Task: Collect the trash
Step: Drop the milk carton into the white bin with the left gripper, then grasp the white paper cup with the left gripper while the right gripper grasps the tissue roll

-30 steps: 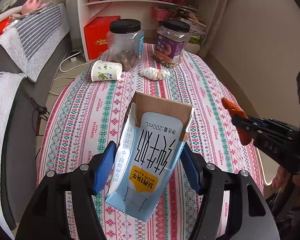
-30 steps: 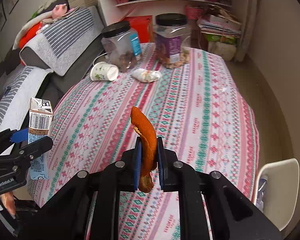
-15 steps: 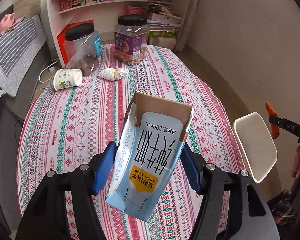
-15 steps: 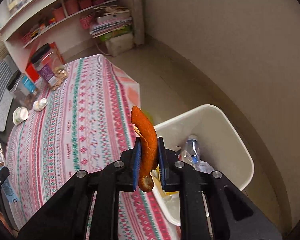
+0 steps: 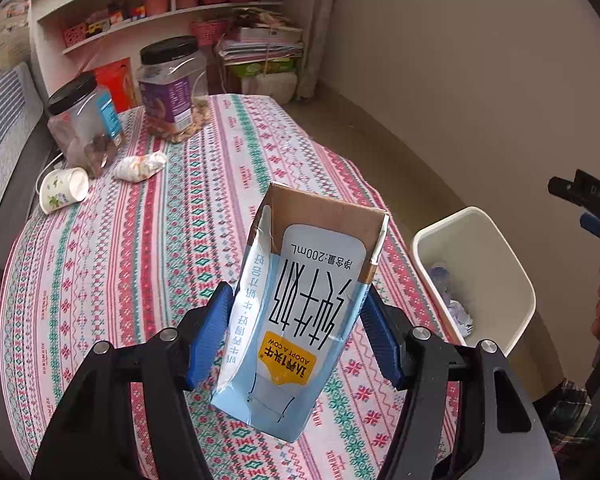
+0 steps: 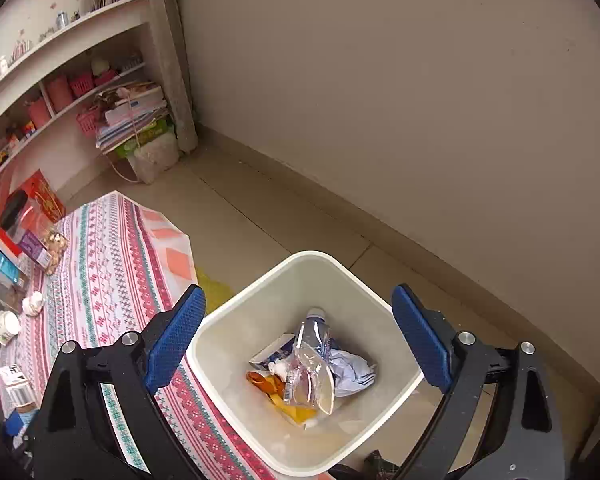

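Left gripper point(image 5: 296, 336) clamps a milk carton point(image 5: 300, 304) by its side walls, printing upside down, held above the table point(image 5: 140, 240) just short of the bin point(image 5: 512, 280), likely staged for dropping. Right gripper point(image 6: 298, 340) hangs directly over the bin, jaws spread wide with nothing between them, so anything released falls inside. An orange scrap point(image 6: 262, 382), possibly peel, lies among a crushed bottle point(image 6: 312, 364) and paper. A paper cup point(image 5: 62, 190) and crumpled wrapper point(image 5: 140, 166) remain near the jars point(image 5: 172, 88).
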The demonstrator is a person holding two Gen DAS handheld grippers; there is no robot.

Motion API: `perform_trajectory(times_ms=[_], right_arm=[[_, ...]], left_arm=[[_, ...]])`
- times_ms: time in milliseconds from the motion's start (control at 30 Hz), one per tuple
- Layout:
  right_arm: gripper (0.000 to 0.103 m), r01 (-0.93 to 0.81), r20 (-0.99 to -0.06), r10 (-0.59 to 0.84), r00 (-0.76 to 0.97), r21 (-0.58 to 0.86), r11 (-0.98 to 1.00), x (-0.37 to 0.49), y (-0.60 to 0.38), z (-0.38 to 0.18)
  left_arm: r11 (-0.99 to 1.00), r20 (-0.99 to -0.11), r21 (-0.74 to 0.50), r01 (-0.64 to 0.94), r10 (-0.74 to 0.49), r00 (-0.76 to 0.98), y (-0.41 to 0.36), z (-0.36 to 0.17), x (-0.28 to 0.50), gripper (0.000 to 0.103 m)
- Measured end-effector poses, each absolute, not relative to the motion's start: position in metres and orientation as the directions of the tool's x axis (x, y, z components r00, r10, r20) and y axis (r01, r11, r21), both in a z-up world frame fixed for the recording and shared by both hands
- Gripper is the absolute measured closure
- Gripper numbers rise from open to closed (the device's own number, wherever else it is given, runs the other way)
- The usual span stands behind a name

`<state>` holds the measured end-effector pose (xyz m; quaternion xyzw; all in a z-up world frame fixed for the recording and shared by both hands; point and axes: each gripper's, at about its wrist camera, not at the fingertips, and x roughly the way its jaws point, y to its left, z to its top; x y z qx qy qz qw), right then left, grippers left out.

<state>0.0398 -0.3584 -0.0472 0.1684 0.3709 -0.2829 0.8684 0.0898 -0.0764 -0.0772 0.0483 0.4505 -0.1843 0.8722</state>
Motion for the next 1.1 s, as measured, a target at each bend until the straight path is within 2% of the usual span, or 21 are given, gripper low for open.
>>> perform_trajectory(times_ms=[233, 433, 467, 533, 600, 867, 1100], right_arm=[[0.012, 0.665, -0.677, -0.421, 0.604, 0.138, 0.734, 0.024, -0.377, -0.027], [0.011, 0.715, -0.673, -0.433, 0.6, 0.209, 0.667, 0.008, -0.404, -0.022], [0.011, 0.722, -0.671, -0.436, 0.6, 0.218, 0.657, 0.007, -0.407, -0.022], [0.011, 0.728, -0.67, -0.437, 0.6, 0.231, 0.646, 0.005, -0.41, -0.022], [0.011, 0.726, -0.671, -0.434, 0.601, 0.233, 0.647, 0.006, -0.409, -0.022], [0.007, 0.652, -0.668, -0.431, 0.607, 0.107, 0.751, 0.029, -0.372, -0.019], [0.007, 0.515, -0.717, -0.337, 0.61, 0.036, 0.857, 0.064, -0.317, -0.032]], left_arm=[[0.88, -0.806, -0.11, 0.462, -0.351, 0.477, -0.146, -0.082, 0.089, 0.04], [0.832, -0.805, -0.177, 0.525, -0.43, 0.409, -0.222, -0.087, 0.092, 0.039], [0.823, -0.806, -0.202, 0.531, -0.447, 0.388, -0.233, -0.087, 0.093, 0.037], [0.807, -0.804, -0.22, 0.548, -0.468, 0.367, -0.249, -0.086, 0.094, 0.027], [0.804, -0.799, -0.191, 0.563, -0.46, 0.387, -0.255, -0.083, 0.091, 0.025], [0.867, -0.82, -0.108, 0.487, -0.354, 0.45, -0.198, -0.092, 0.101, 0.023], [0.95, -0.846, 0.011, 0.311, -0.157, 0.509, -0.111, -0.108, 0.131, 0.018]])
